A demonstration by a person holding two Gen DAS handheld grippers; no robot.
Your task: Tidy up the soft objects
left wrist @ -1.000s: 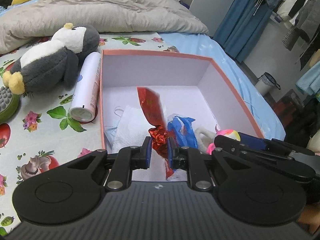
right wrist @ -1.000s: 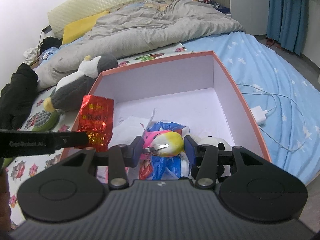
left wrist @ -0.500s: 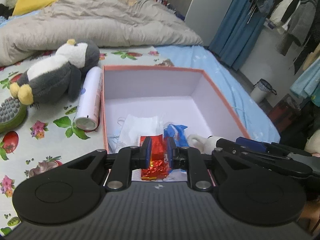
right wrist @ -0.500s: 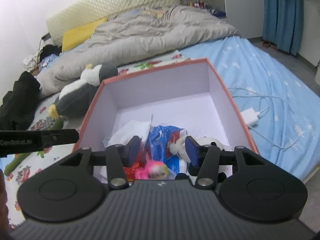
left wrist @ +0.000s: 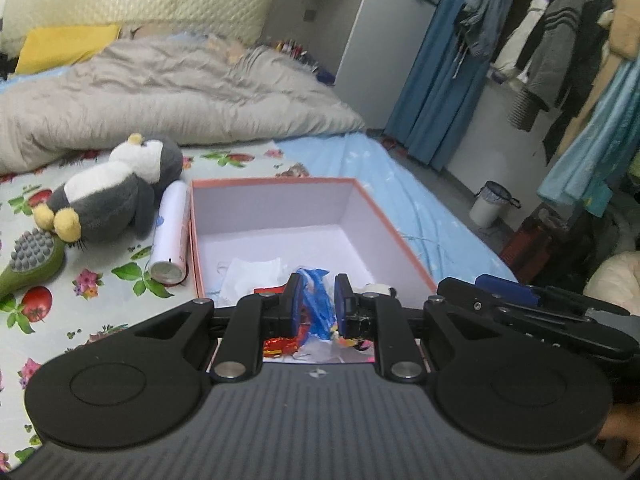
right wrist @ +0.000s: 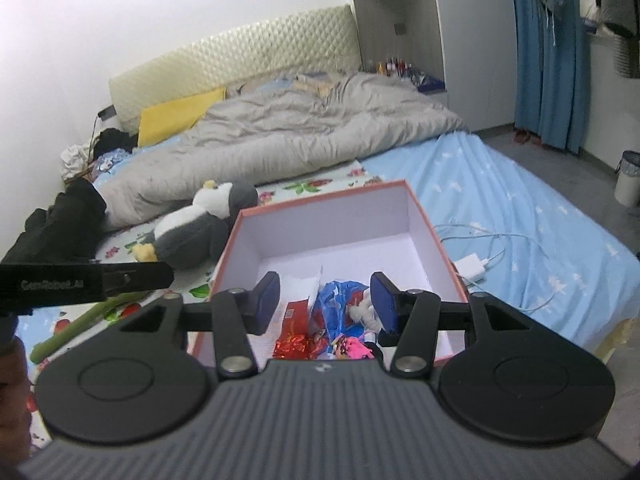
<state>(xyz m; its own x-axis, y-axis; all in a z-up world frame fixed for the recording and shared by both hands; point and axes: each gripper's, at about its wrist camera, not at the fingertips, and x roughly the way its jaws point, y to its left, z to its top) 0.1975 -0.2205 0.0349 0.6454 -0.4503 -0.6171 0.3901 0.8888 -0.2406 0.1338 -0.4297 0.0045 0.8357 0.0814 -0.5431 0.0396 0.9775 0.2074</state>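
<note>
A bedroom, a bed (right wrist: 520, 184) under a floral sheet, and the box (left wrist: 384, 220) sits just ahead of both grippers. The left gripper (left wrist: 313, 297) is narrowly parted and holds nothing; the right gripper (right wrist: 325, 302) gapes wide, empty too. Red foil packet (right wrist: 292, 346), blue bag (right wrist: 340, 306) and pink toy (right wrist: 352, 349) lie boxed beneath them. The plush penguin (left wrist: 112, 192), up ahead to the left beside the box, looks like what's left.
</note>
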